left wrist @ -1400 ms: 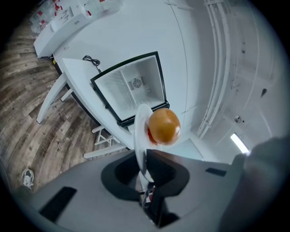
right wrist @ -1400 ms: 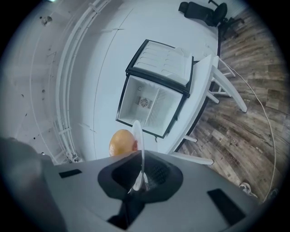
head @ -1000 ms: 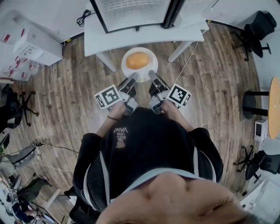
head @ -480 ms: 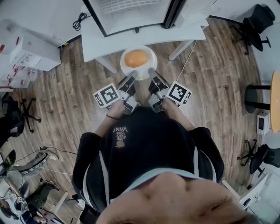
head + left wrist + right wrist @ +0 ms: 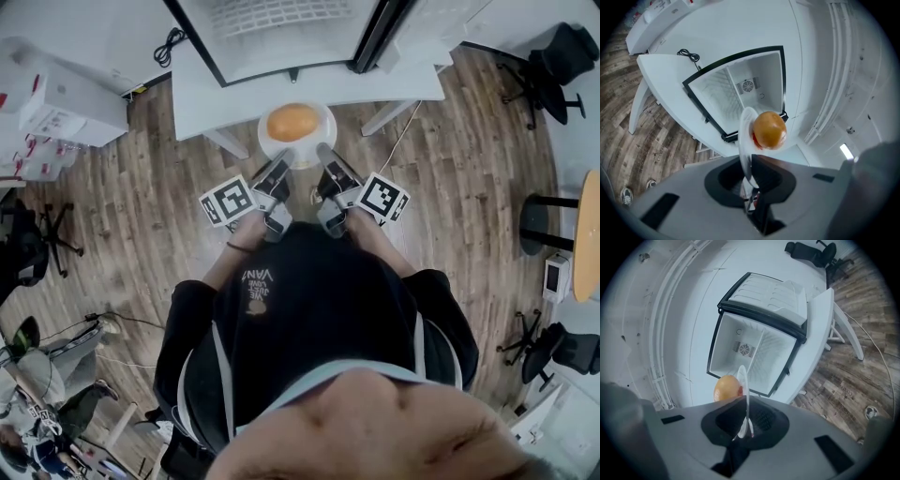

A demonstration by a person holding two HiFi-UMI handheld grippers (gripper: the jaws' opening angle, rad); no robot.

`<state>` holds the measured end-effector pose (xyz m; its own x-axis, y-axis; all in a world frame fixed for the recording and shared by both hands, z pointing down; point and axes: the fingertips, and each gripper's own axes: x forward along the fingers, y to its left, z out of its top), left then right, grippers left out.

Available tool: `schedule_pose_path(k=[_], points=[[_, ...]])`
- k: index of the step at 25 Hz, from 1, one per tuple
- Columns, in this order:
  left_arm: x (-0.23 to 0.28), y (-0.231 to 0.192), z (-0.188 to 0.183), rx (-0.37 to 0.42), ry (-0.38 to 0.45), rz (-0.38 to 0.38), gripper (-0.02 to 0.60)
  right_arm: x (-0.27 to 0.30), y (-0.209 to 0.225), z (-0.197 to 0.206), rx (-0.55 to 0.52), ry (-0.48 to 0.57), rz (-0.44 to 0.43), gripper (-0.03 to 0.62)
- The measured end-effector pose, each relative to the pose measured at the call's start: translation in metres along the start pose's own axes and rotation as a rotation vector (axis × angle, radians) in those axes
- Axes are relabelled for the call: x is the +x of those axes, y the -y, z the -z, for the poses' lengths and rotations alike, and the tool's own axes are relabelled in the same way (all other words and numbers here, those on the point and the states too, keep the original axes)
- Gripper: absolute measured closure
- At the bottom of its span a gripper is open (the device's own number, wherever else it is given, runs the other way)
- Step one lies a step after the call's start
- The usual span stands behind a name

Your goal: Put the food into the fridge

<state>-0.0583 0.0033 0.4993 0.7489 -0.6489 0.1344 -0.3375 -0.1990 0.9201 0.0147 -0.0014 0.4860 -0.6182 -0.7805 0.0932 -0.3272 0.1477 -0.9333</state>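
White plate (image 5: 325, 142) bearing the food (image 5: 292, 122), an orange-brown lump that may be a bun, hangs level just short of the open fridge (image 5: 281, 33), the left gripper (image 5: 284, 161) and right gripper (image 5: 323, 153) each clamped on an opposite rim, likely so nothing rolls off going in.

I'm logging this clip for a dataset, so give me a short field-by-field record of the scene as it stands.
food: round orange-brown bun on a white plate
left hand-held gripper: shut on the plate's rim
right hand-held gripper: shut on the plate's rim
fridge: door open, standing on a white table
plate position: held in front of the fridge, not yet inside
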Motion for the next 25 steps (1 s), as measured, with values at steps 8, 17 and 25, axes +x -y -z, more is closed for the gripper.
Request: schedule_pose_path(k=[8, 17, 25], points=[[0.032, -0.001, -0.02, -0.009, 0.037, -0.02, 0.542, 0.022, 0.01, -0.032, 0.005, -0.032, -0.004, 0.574], [0.064, -0.002, -0.041, -0.013, 0.088, -0.033, 0.541, 0.046, 0.016, -0.066, -0.008, -0.081, -0.033, 0.574], [0.085, -0.005, -0.047, -0.014, 0.143, -0.053, 0.543, 0.058, 0.026, -0.086, -0.016, -0.139, -0.063, 0.574]])
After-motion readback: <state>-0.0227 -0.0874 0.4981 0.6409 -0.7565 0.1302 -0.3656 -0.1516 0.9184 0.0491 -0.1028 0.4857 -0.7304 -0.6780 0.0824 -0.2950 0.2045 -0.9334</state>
